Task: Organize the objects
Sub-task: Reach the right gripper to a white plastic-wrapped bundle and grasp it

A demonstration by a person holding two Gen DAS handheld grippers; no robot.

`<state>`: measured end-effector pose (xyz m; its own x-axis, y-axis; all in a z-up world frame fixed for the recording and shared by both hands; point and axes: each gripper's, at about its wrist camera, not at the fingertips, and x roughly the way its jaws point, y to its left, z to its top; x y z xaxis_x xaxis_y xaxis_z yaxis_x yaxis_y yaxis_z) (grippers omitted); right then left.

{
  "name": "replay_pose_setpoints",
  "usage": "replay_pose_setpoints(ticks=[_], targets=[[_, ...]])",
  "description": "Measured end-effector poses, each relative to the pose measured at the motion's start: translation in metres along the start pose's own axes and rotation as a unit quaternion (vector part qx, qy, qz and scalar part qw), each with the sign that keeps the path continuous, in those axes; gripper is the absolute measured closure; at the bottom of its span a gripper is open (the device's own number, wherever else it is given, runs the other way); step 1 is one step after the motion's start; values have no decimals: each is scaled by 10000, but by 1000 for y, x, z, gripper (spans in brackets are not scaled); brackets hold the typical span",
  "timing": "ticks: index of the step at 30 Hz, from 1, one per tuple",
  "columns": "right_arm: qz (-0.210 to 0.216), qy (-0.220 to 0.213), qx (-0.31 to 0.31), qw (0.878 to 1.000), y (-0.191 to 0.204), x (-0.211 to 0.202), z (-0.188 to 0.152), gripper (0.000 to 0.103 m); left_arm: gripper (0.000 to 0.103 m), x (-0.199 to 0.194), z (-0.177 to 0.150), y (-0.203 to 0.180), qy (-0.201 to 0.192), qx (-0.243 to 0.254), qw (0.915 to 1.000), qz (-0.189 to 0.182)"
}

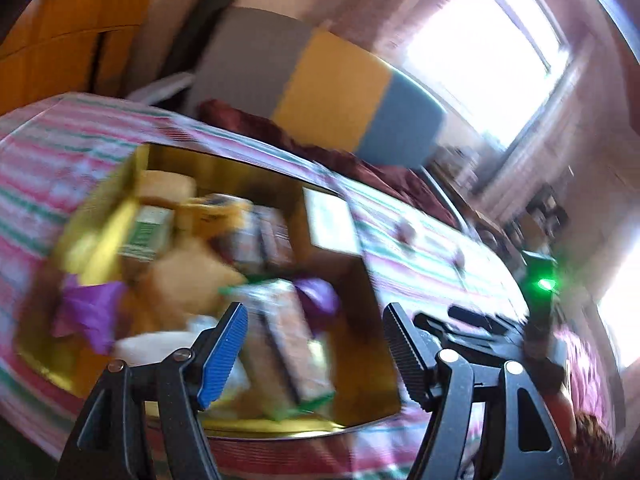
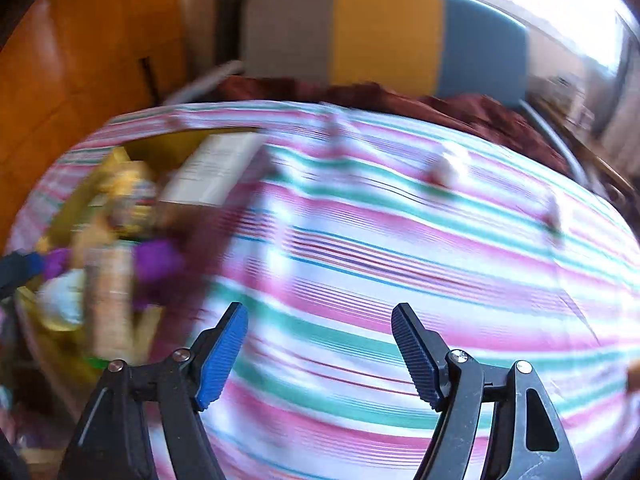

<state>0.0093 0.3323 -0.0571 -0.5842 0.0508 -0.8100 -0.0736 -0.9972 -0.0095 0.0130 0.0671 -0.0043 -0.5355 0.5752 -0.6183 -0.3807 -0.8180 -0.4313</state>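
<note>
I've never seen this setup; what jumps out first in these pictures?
A pink, green and white striped bedcover fills both views. On it sits an open yellow-lined cardboard box crammed with blurred packets and purple wrappers. Behind stands a grey, yellow and blue panelled headboard.

one open cardboard box point(image 1: 372, 308) on one striped bed point(image 1: 420, 248); two purple packets point(image 1: 86, 312) show in it, the rest too blurred to count; two windows point(image 1: 484, 48).

Packets in box point(image 1: 360, 280) smeared by blur (labels unreadable), striped cover point(image 2: 400, 240) streaked
</note>
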Motion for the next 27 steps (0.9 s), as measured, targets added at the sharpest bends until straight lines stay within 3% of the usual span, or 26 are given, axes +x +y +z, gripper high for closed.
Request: replay_pose_setpoints(ticks=[6, 13, 19, 27], targets=[[-667, -62, 721, 9951, -77, 8, -19, 28, 32, 26, 2, -60, 394, 751, 9959, -302], [-971, -20, 1123, 9889, -158, 22, -20, 26, 32, 63, -9, -117, 905, 1334, 9854, -542], [-1223, -255, 1375, 9826, -217, 31, 5, 24, 32, 91, -24, -152, 1296, 1498, 9773, -755], [-1512, -753, 1516, 9739, -270, 54, 62, 24, 32, 108, -34, -160, 1586, 1508, 9726, -789]])
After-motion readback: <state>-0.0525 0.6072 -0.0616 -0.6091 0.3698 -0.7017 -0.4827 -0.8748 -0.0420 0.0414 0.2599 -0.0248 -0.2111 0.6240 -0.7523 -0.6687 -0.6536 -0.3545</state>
